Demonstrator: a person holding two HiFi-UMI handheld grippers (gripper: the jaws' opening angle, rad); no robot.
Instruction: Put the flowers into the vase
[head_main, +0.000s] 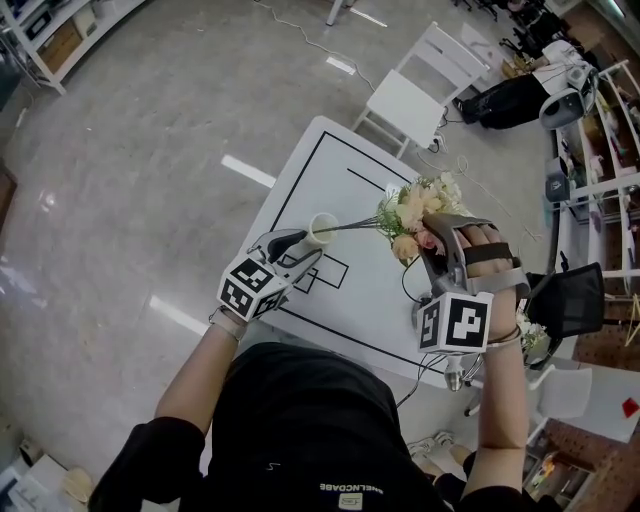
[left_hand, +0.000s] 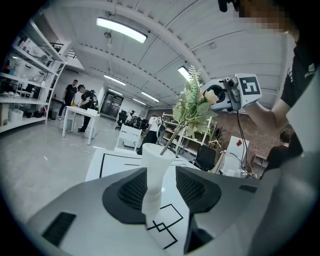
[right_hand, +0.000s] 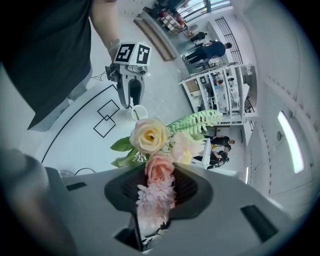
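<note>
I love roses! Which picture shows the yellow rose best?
Right gripper view: the yellow rose is close, big, facing the camera. Head view: a tiny bloom in the bunch. Left gripper view: small and far off.

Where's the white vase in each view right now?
Head view: vase at centre, tilted, in the left gripper.
Left gripper view: centre, upright between the jaws.
Right gripper view: small, upper middle, below the left gripper.
Shared landmark: the flowers, stems in its mouth.
</note>
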